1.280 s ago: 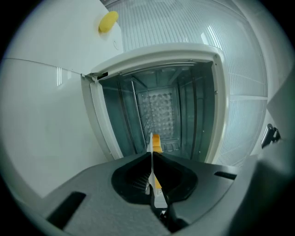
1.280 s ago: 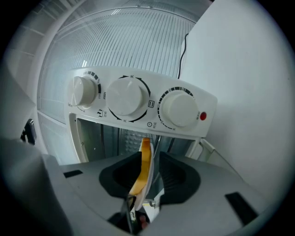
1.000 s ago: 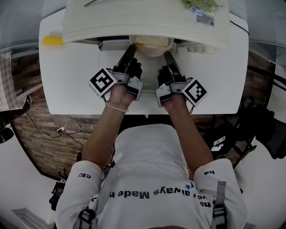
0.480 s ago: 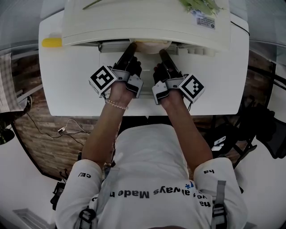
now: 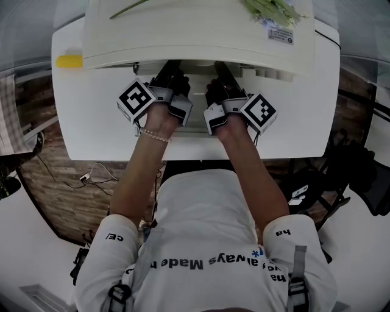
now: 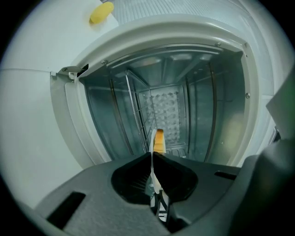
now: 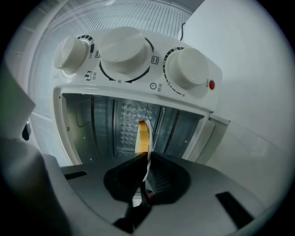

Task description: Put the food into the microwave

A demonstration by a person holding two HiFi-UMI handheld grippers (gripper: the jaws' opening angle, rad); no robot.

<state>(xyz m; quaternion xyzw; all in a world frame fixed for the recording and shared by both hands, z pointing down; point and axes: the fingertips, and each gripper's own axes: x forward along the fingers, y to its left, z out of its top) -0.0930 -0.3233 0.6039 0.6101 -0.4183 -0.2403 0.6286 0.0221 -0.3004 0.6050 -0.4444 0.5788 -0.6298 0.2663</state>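
Note:
The white microwave point(image 5: 201, 30) stands at the table's far edge, its cavity point(image 6: 170, 106) open toward me. Both grippers hold one white dish of food between them, seen edge-on. My left gripper point(image 6: 153, 159) is shut on the dish's thin rim point(image 6: 152, 143), with orange food point(image 6: 158, 139) showing past it. My right gripper point(image 7: 147, 159) is shut on the opposite rim point(image 7: 148, 161), the orange food point(image 7: 144, 136) just beyond. In the head view the left gripper point(image 5: 170, 70) and right gripper point(image 5: 218, 72) reach under the microwave's top, which hides the dish.
Three white knobs point(image 7: 124, 48) sit along the microwave's control panel. A wire rack point(image 6: 138, 110) stands inside the cavity. Green stalks point(image 5: 268, 9) lie on top of the microwave. A yellow object point(image 5: 68, 61) rests on the white table point(image 5: 85, 122) to the left.
Both grippers have moved forward together with the dish. The dish, visible at the opening a second ago, is now hidden under the microwave's top.

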